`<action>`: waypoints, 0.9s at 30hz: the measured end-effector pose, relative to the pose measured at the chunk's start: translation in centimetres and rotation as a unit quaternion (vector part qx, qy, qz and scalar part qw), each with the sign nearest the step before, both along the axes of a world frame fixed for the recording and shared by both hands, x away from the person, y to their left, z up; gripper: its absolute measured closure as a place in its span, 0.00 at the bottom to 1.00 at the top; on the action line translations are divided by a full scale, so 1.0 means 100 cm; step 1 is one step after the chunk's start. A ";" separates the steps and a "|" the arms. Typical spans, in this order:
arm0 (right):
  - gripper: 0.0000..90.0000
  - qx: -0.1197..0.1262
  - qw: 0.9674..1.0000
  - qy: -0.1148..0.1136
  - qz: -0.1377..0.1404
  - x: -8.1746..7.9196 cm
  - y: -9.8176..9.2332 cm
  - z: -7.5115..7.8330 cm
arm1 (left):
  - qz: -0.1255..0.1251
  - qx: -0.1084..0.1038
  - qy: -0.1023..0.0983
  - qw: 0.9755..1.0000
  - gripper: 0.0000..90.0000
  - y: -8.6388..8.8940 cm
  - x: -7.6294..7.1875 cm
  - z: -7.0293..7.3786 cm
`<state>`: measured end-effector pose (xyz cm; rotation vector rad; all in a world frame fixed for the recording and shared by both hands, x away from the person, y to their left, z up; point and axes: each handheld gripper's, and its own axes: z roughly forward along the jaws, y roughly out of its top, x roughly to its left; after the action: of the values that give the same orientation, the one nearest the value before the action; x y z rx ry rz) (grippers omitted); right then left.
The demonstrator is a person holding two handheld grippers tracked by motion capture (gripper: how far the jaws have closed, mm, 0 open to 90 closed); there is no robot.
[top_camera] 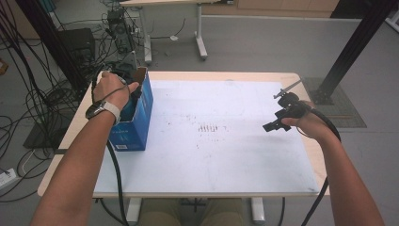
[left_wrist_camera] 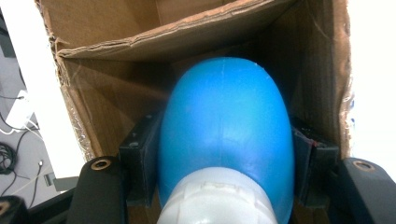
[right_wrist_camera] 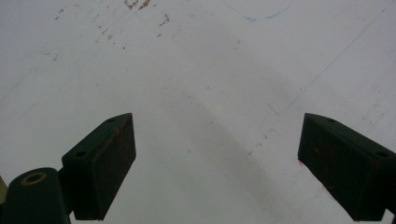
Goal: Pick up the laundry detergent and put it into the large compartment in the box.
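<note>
A blue rounded object with a white ribbed end sits between the jaws of my left gripper, which is shut on it. It is held inside an open cardboard box with brown inner walls. In the high view this box is blue outside and stands at the table's left edge, with the left hand over its opening. My right gripper hovers over the right side of the table. Its jaws stand wide apart with nothing between them.
A white mat covers the tabletop, with small brown marks near its middle. Cables and equipment lie on the floor to the left. A black frame post stands at the right, and another table's legs behind.
</note>
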<state>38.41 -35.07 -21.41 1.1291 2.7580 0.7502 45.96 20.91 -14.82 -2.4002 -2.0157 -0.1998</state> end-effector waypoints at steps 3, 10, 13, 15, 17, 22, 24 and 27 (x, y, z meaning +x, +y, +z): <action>0.13 0.000 1.000 0.000 0.000 0.000 0.000 0.000 | -0.001 -0.001 0.002 1.000 0.42 0.001 0.001 0.000; 0.13 -0.003 1.000 0.001 0.002 0.001 0.002 0.001 | 0.000 -0.002 0.001 1.000 0.42 0.001 0.000 0.000; 0.13 -0.004 1.000 -0.002 0.004 0.000 0.002 0.003 | 0.000 -0.002 0.000 1.000 0.42 0.002 0.000 0.000; 0.13 -0.004 1.000 -0.002 0.003 0.000 0.003 0.004 | 0.000 -0.001 0.001 1.000 0.42 0.001 0.000 0.000; 0.13 -0.004 1.000 -0.002 0.004 0.000 0.003 0.003 | -0.001 -0.002 0.002 1.000 0.42 0.001 0.000 0.000; 0.13 -0.004 1.000 -0.001 0.004 0.001 0.003 0.002 | 0.000 -0.003 0.000 1.000 0.42 0.002 0.000 0.000; 0.13 -0.003 1.000 -0.001 0.004 0.001 0.003 0.002 | -0.001 -0.002 0.001 1.000 0.42 0.002 0.000 0.000; 0.13 -0.003 1.000 -0.001 0.004 0.001 0.003 0.002 | -0.001 -0.002 0.001 1.000 0.42 0.002 0.000 0.000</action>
<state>38.50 -34.79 -21.21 1.1158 2.7632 0.7419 45.96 21.07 -14.81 -2.4033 -2.0163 -0.1940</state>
